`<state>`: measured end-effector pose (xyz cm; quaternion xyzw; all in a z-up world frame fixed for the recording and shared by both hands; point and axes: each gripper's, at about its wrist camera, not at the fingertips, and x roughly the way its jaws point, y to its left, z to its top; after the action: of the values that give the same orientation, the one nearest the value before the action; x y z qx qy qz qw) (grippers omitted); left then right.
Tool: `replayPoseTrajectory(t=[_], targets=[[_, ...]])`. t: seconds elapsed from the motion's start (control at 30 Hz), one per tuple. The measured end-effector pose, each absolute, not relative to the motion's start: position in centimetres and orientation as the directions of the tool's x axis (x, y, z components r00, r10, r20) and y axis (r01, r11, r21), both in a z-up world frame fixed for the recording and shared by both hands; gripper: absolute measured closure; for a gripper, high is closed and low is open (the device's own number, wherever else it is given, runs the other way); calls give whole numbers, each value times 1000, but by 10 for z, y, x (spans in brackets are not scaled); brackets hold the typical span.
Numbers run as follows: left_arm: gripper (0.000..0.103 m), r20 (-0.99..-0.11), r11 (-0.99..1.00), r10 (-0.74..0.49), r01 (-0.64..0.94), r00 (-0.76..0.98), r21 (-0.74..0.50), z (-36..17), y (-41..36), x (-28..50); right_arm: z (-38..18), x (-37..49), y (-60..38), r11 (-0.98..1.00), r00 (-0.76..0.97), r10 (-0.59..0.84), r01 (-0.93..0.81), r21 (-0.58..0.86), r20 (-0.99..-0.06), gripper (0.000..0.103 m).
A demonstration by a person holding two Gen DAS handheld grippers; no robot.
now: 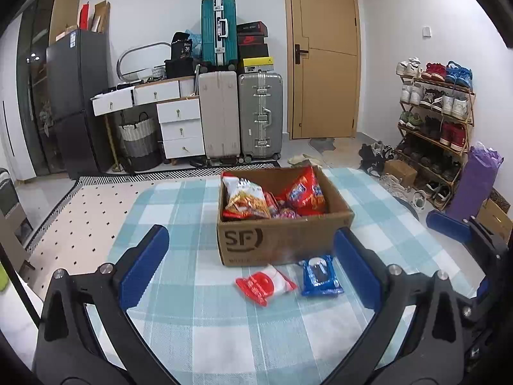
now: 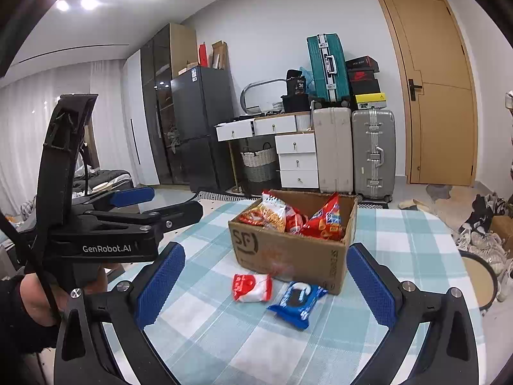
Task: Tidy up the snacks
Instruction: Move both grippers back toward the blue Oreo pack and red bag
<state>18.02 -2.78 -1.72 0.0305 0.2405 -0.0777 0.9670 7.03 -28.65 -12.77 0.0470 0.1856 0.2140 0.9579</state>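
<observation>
A brown cardboard box (image 1: 256, 243) marked SF stands on the checked tablecloth, with several red snack bags (image 1: 247, 197) inside; it also shows in the right wrist view (image 2: 288, 253). In front of it lie a red and white packet (image 1: 264, 284) (image 2: 251, 287) and a blue cookie packet (image 1: 320, 277) (image 2: 298, 300). My left gripper (image 1: 251, 247) is open and empty, above the table before the packets; it also shows from the side in the right wrist view (image 2: 170, 203). My right gripper (image 2: 266, 264) is open and empty, just right of the left one; its finger shows in the left wrist view (image 1: 449, 227).
The table (image 1: 198, 337) has a blue and white checked cloth and a rounded far edge. Behind it are suitcases (image 1: 259, 115), white drawers (image 1: 181, 128), a dark fridge (image 1: 77, 102), a wooden door (image 1: 323, 54) and a shoe rack (image 1: 436, 122) at the right.
</observation>
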Motion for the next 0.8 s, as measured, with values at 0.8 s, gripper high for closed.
replayPoseTrajectory(t=[0.8], targets=[[1, -572, 994, -106, 82, 813, -68, -142, 4, 199, -213, 89, -290, 935, 813, 348, -267, 231, -467, 0]])
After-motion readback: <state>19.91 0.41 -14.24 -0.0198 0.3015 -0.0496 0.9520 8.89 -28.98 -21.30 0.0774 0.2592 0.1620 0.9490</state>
